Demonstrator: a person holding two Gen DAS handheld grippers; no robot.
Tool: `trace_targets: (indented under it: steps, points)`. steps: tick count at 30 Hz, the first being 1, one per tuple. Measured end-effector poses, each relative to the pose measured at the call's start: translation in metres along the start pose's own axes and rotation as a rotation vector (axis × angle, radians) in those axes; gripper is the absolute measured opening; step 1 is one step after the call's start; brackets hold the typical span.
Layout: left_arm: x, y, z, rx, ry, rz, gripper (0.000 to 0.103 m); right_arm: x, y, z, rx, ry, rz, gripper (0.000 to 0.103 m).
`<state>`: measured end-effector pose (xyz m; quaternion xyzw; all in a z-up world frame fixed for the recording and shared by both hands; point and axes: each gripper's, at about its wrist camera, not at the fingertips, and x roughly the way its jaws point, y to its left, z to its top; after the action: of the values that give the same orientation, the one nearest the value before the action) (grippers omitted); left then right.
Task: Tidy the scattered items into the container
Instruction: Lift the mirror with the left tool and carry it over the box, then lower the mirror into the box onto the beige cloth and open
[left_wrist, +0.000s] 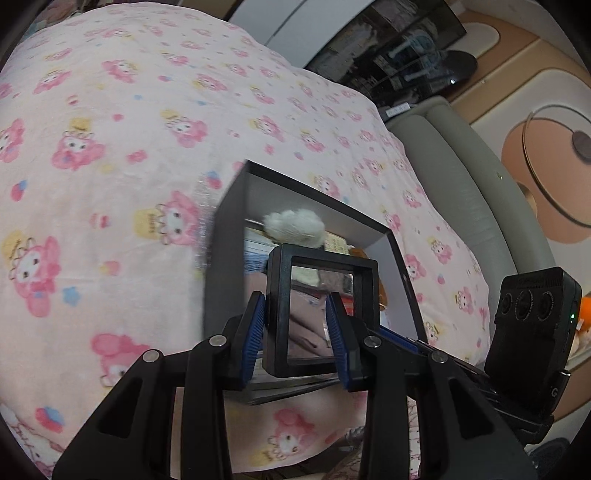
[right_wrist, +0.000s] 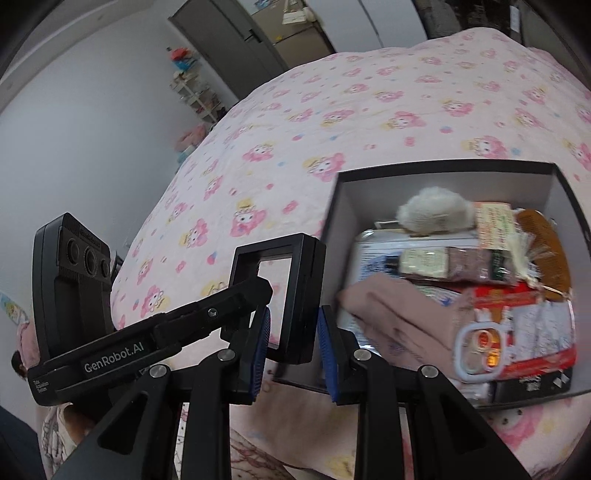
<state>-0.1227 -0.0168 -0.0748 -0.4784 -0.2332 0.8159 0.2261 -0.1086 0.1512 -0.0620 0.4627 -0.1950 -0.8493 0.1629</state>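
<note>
Frame (left_wrist: 317, 314), black with a clear pane, rides clamped in both the left hand-held gripper (left_wrist: 297, 332) and right hand-held gripper (right_wrist: 293, 338), just beside the crowded box (right_wrist: 569, 206); next, lower it in.

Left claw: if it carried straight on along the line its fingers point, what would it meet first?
Holding the black frame, the left claw points into the box; the frame would likely meet the white fluffy item or the contents beneath first, though depth is unclear.
</note>
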Motion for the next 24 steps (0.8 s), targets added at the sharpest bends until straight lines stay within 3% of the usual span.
trace_targets:
  steps: [7,11,24]
  points:
    - [0.043,-0.037,-0.005,0.045,0.073,-0.015,0.033,-0.024,-0.047,-0.001,0.069,-0.026,-0.04,0.023]
    - [0.066,-0.05,-0.011,0.067,0.115,0.014,0.033,-0.023,-0.07,-0.004,0.098,-0.003,-0.069,0.024]
    - [0.102,-0.046,-0.016,0.05,0.205,0.11,0.033,0.0,-0.107,-0.009,0.157,0.08,-0.043,0.024]
